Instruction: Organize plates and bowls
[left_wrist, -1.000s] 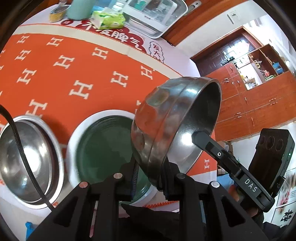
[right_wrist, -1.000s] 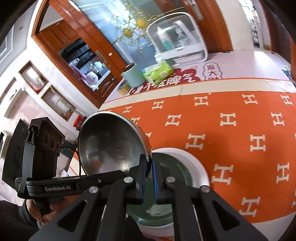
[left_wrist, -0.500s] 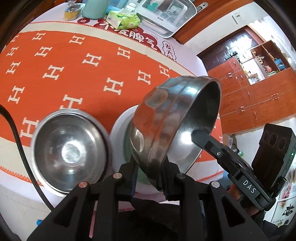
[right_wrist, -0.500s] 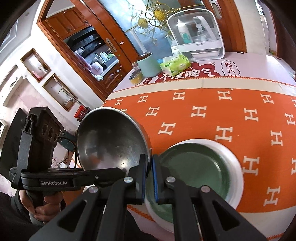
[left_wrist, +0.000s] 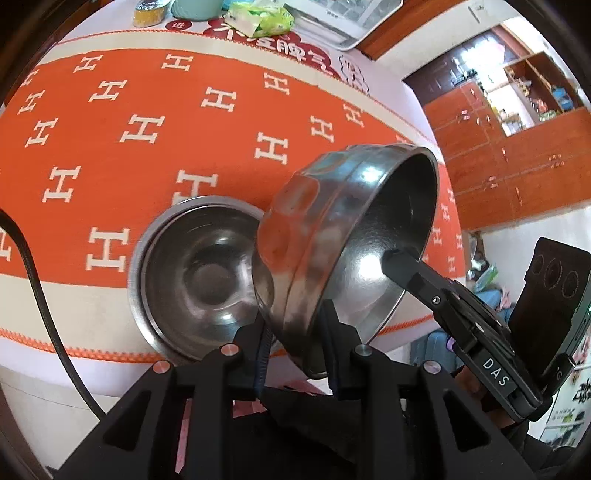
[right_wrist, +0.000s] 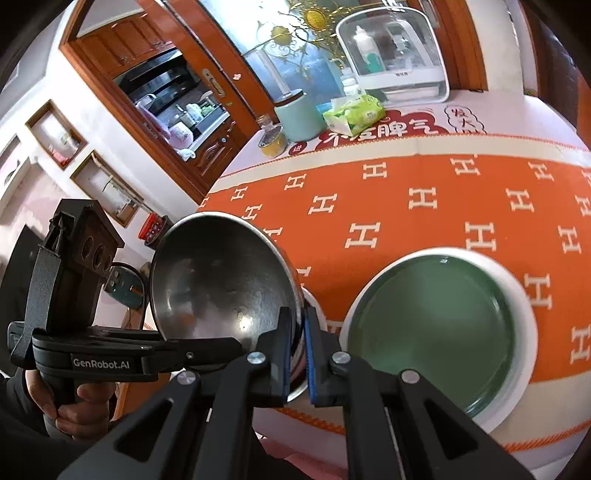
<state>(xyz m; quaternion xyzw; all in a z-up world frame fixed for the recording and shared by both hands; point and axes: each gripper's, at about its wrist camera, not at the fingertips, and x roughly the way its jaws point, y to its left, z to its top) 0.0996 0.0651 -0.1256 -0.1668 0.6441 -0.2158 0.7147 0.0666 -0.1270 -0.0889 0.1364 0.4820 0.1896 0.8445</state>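
Observation:
Both grippers are shut on the rim of one steel bowl (left_wrist: 354, 236), held tilted on its side above the table's front edge. My left gripper (left_wrist: 293, 332) pinches its lower rim; my right gripper (right_wrist: 299, 339) pinches the rim of the same bowl (right_wrist: 221, 280). A second steel bowl (left_wrist: 199, 273) sits upright on the orange cloth, just left of and below the held one. A green plate with a white rim (right_wrist: 436, 332) lies on the cloth to the right in the right wrist view.
The orange H-pattern tablecloth (left_wrist: 147, 129) covers the table. At the far edge stand a white plastic box (right_wrist: 395, 55), a green tissue pack (right_wrist: 354, 112), a mint canister (right_wrist: 301, 118) and a small tin (right_wrist: 271, 142). Wooden cabinets (left_wrist: 517, 155) stand beyond the table.
Both grippers carried the held bowl leftward along the table's front edge. The second steel bowl now lies right under and beside it, and the green plate has dropped out of the left wrist view.

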